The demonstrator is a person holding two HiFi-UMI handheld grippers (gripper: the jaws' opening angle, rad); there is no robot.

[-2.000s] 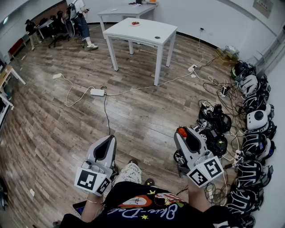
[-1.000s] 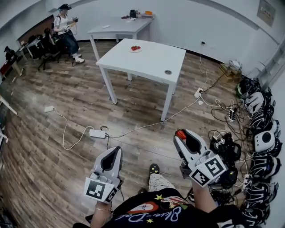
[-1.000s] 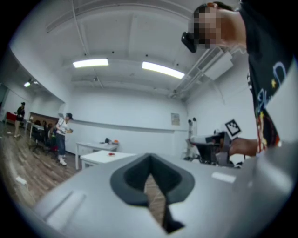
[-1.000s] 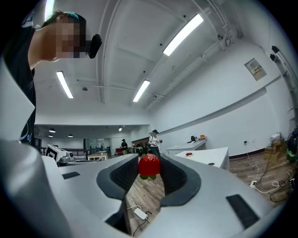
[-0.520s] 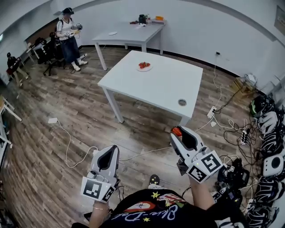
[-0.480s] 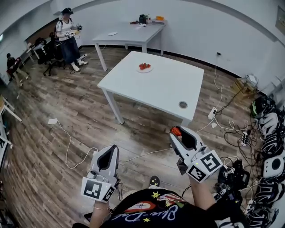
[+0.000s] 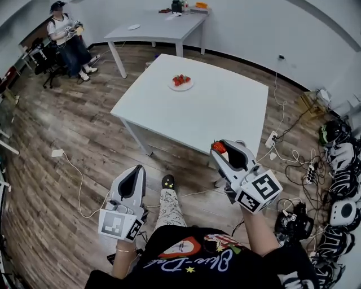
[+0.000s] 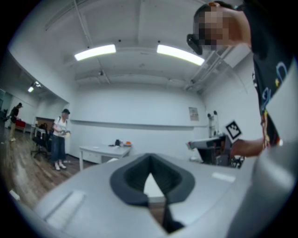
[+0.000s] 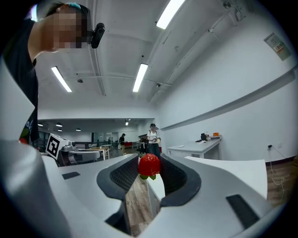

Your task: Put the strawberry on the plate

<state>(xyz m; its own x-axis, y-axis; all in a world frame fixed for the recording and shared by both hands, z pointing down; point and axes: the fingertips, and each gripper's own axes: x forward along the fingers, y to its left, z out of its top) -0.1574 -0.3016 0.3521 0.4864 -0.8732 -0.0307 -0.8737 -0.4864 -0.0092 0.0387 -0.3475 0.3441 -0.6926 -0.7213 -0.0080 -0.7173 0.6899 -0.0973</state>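
Brown wood-plank floor (image 7: 67, 130) around a white square counter (image 7: 217, 121).
A long white table (image 7: 158, 26) and a person (image 7: 63, 35) are beyond it; black-and-white headsets (image 7: 337, 161) line the right edge.

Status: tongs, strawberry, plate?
Right tongs shut on red strawberry. Left tongs shut, empty. White round plate on white table ahead, other strawberries on it. Nothing blocking seen.

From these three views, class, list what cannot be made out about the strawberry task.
- Plate: head view, too small to count the red fruit on it.
- Strawberry: far side hidden, right gripper view, by the right hand-held gripper.
- Items on the far table: head view, too small, cut by the top edge.
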